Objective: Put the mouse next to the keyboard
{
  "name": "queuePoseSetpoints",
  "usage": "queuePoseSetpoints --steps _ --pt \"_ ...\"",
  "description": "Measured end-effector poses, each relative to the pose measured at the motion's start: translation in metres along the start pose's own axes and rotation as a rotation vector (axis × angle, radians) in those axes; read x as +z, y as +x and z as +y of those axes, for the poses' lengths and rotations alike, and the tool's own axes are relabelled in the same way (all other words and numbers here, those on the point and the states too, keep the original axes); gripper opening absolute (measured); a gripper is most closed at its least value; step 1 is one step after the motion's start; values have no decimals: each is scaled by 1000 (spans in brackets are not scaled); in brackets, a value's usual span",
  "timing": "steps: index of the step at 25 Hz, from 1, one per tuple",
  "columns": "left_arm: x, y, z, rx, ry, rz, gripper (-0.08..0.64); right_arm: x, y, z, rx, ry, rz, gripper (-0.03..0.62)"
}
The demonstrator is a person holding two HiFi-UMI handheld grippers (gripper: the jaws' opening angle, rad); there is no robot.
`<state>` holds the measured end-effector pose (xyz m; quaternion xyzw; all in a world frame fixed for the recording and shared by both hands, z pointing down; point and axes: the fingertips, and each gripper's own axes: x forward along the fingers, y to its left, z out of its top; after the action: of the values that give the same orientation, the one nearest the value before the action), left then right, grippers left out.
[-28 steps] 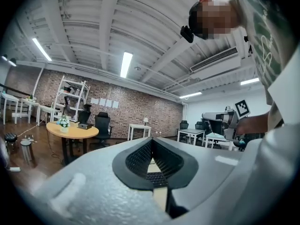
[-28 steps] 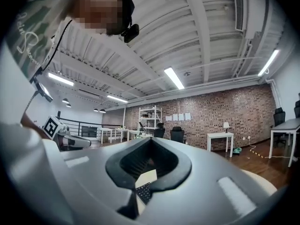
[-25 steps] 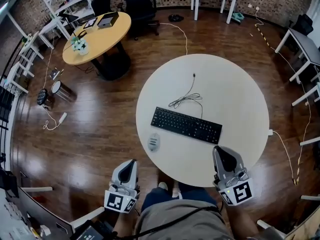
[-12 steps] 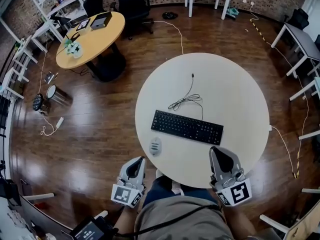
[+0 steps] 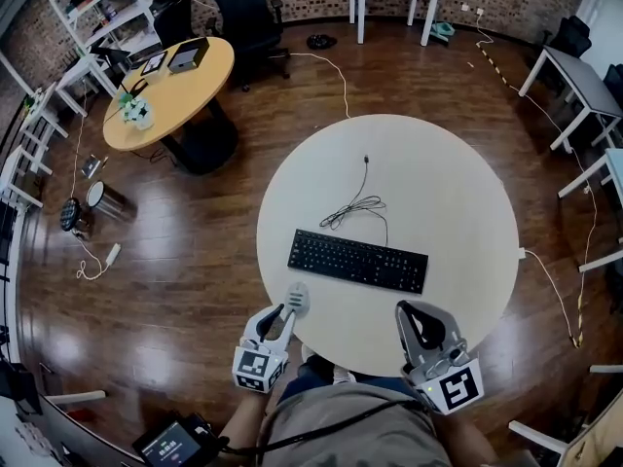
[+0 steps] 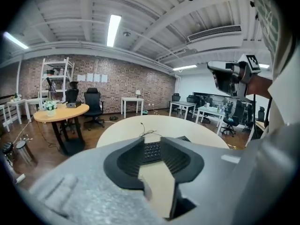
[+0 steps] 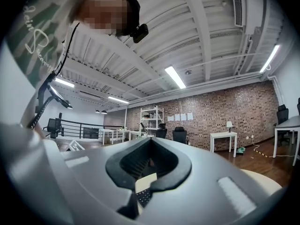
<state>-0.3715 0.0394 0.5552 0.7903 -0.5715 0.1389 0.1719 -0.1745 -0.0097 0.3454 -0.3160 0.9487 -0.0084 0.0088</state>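
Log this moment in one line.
left tool: jaws just opening, empty, near mouse | right tool: shut, empty | mouse: on table, near keyboard

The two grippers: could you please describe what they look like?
Both the left gripper and right gripper have light grey shells tapering to two jaws lined with black ribbed pads. Each carries a white cube with black square markers at its rear. The left's jaws have just been opening, nothing between them. The person wears a greyish top crossed by a black cable.
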Motion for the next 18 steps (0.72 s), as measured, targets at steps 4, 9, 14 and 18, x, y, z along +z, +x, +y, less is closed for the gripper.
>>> queuePoseSetpoints --steps 4,9,14,18 --pt "-42 31 -2 -45 7 166 193 3 -1 -2 15 -17 -18 3" --pt "-88 63 13 -48 -27 300 241 3 -1 -3 15 -23 -23 3" --pt "-110 77 25 -28 -35 391 252 2 -5 -7 -1 -21 -16 3" --pt "-130 83 35 -2 -58 448 259 0 -5 -13 -10 -14 -11 3"
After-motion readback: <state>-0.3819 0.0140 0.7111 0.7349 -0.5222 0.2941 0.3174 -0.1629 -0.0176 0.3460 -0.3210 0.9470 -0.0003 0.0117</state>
